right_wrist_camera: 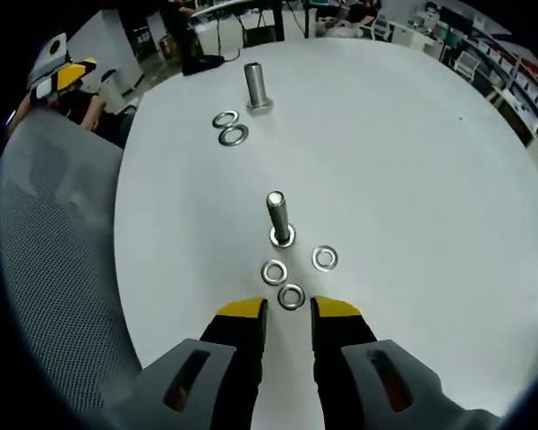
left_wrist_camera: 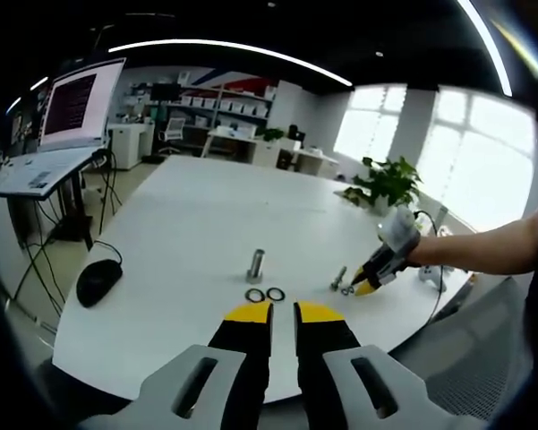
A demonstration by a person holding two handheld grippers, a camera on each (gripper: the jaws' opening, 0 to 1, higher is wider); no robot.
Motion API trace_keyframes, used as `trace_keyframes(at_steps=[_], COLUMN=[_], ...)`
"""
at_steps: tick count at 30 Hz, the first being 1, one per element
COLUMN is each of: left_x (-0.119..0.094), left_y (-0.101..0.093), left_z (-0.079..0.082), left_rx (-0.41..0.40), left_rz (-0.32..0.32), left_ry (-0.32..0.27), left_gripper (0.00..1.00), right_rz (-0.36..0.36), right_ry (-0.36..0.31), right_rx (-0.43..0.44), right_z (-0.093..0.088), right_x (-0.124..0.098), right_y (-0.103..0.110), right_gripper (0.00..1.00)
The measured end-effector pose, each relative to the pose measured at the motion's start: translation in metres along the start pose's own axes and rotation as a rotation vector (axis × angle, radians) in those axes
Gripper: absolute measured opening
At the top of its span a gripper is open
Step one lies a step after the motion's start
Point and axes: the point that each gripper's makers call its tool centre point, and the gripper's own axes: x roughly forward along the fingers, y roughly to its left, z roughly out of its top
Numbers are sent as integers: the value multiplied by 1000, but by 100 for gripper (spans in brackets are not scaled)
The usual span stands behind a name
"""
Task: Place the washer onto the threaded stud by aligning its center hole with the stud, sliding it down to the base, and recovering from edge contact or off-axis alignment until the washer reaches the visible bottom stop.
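Observation:
In the right gripper view a short threaded stud [right_wrist_camera: 277, 213] stands upright on the white table [right_wrist_camera: 412, 161], with a metal ring [right_wrist_camera: 284, 237] around its foot. Three loose washers lie before it: one [right_wrist_camera: 274, 271] on the left, one [right_wrist_camera: 324, 258] on the right, one [right_wrist_camera: 291, 296] just ahead of my right gripper [right_wrist_camera: 289, 311], which is open and holds nothing. A taller stud [right_wrist_camera: 255, 86] with two washers [right_wrist_camera: 229, 127] stands farther off. In the left gripper view that taller stud [left_wrist_camera: 255, 265] and its two washers [left_wrist_camera: 264, 295] lie just beyond my left gripper [left_wrist_camera: 284, 313], narrowly open and holding nothing. The right gripper [left_wrist_camera: 369, 279] hovers by the short stud [left_wrist_camera: 338, 278].
A black mouse [left_wrist_camera: 98, 279] and its cable lie at the table's left edge. A laptop [left_wrist_camera: 63, 116] stands on a side stand, a plant [left_wrist_camera: 389, 184] at the far edge. A grey mesh chair [right_wrist_camera: 54, 251] borders the table near my right gripper.

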Motion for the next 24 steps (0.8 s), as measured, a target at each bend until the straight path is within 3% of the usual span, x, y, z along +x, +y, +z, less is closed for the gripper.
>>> trace_keyframes(at_steps=[18,24], left_x=[0,0], left_y=[2,1], left_z=[-1,-1], left_rx=[0,0], left_rz=[9,7], left_ry=[2,5], left_gripper=[7,7], right_rz=[-40,-42], right_ry=[-9,-53], right_rx=[-22,-17], right_z=[0,11], right_x=[-1,-13], right_y=[-5,-6], right_gripper=[15,15])
